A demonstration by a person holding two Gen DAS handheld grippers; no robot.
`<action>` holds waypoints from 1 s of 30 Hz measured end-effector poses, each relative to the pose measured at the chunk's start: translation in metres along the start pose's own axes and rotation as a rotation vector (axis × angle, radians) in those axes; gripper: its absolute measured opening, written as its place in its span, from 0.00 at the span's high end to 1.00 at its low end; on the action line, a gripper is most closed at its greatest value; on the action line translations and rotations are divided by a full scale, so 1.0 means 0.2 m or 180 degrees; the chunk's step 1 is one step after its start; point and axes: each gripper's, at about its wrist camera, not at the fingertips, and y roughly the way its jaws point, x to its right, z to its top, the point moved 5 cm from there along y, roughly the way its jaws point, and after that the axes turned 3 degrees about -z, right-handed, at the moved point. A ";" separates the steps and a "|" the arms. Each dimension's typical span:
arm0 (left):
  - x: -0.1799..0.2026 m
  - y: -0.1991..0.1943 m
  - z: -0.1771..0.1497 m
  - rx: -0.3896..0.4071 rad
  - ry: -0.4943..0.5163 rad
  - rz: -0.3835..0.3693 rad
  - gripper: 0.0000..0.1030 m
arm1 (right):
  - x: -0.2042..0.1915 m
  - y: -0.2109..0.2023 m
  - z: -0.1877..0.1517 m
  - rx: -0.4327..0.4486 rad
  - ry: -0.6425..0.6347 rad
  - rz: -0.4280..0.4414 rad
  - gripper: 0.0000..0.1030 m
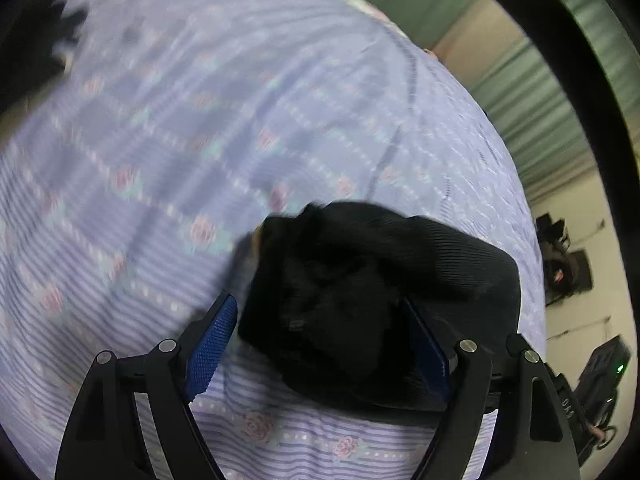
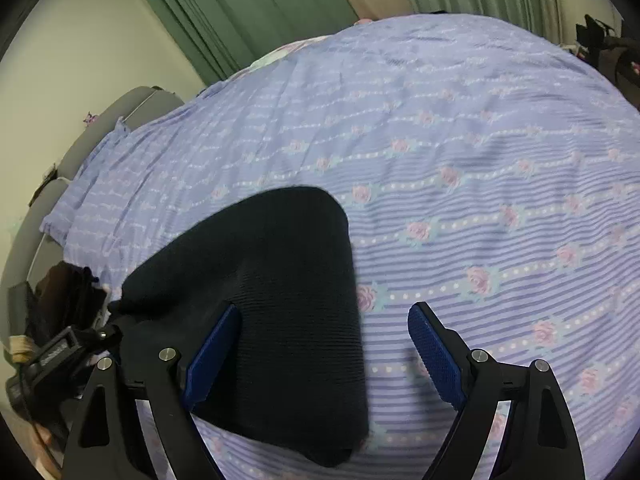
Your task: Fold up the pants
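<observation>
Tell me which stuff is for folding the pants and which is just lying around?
For the job: black pants, left gripper, right gripper, flowery purple bedspread.
Just lying around: green curtains, black gear on the floor.

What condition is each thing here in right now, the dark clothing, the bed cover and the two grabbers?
Black ribbed knit pants: bunched, lying on the bed.
Lilac rose-striped bedsheet: spread, slightly wrinkled.
Left hand-held gripper: open, fabric bunched between its fingers.
Right hand-held gripper: open, holding nothing.
Green curtains: drawn.
</observation>
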 end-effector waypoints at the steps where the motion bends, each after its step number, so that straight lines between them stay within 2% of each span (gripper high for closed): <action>1: -0.03 0.01 -0.01 -0.0020 -0.0048 -0.0039 0.16 | 0.00 0.02 -0.01 -0.0028 0.0022 0.0015 0.16; 4: -0.10 0.02 -0.05 -0.0091 -0.0179 -0.0242 0.15 | 0.03 0.06 -0.05 -0.0121 0.0105 0.0104 0.16; 8: -0.10 0.07 -0.04 -0.0100 -0.0293 -0.0449 0.18 | 0.02 0.10 -0.08 -0.0165 0.0076 0.0146 0.16; 15: -0.09 0.15 0.00 -0.0089 -0.0363 -0.0606 0.22 | 0.02 0.18 -0.09 -0.0257 0.0143 0.0227 0.17; 17: -0.08 0.16 0.01 -0.0068 -0.0330 -0.0595 0.28 | 0.02 0.19 -0.08 -0.0277 0.0168 0.0273 0.23; 18: -0.07 0.15 0.01 -0.0056 -0.0290 -0.0579 0.30 | 0.01 0.20 -0.08 -0.0289 0.0186 0.0316 0.30; 19: -0.06 0.15 0.01 -0.0061 -0.0271 -0.0550 0.34 | 0.00 0.20 -0.08 -0.0305 0.0209 0.0373 0.33; 22: -0.02 0.13 0.03 -0.0057 -0.0164 -0.0471 0.43 | -0.02 0.20 -0.08 -0.0312 0.0210 0.0304 0.39; 26: 0.05 0.08 0.04 -0.0037 0.0126 -0.0313 0.48 | -0.05 0.14 -0.07 -0.0313 0.0179 0.0285 0.46; 30: 0.08 0.04 0.04 -0.0014 0.0193 -0.0339 0.51 | -0.08 0.06 -0.06 -0.0255 0.0139 0.0344 0.51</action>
